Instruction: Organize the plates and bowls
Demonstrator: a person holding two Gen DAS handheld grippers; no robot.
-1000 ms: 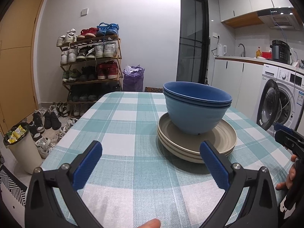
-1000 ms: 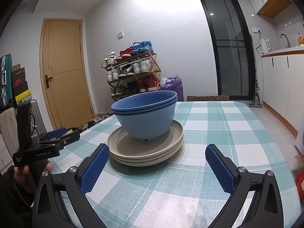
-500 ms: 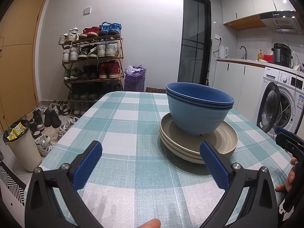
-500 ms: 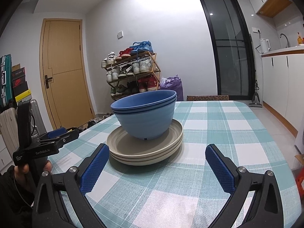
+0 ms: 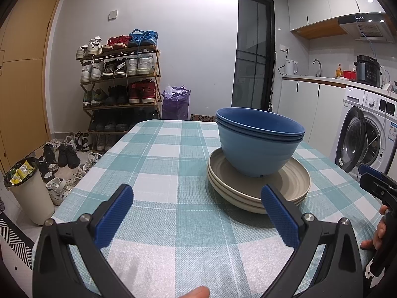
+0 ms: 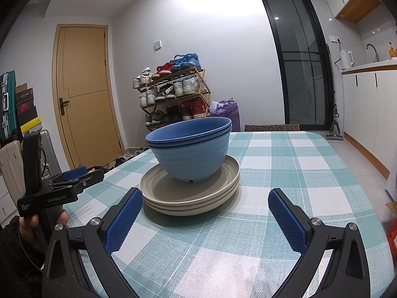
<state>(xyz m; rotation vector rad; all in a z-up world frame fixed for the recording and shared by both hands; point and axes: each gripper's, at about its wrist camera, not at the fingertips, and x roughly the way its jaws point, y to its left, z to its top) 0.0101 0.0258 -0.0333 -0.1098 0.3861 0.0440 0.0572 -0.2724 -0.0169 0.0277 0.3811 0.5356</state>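
Note:
A stack of nested blue bowls (image 5: 258, 146) sits on a stack of beige plates (image 5: 292, 186) on the teal checked tablecloth (image 5: 161, 168). In the right wrist view the bowls (image 6: 191, 154) rest on the plates (image 6: 188, 198) at centre. My left gripper (image 5: 197, 201) is open and empty, hovering over the near table, left of the stack. My right gripper (image 6: 202, 208) is open and empty, just short of the plates. Each gripper shows in the other's view, the right one at the right edge (image 5: 377, 183) and the left one at the left edge (image 6: 72, 181).
A shoe rack (image 5: 121, 84) and a purple bag (image 5: 175, 104) stand beyond the table's far end. A bin (image 5: 29, 188) and loose shoes lie on the floor at left. A washing machine (image 5: 367, 129) and kitchen counter are at right. A wooden door (image 6: 84, 94) stands at the back left.
Both grippers have stayed open and almost still. The left wrist view has shifted slightly, tilting up a little. The stack has not moved.

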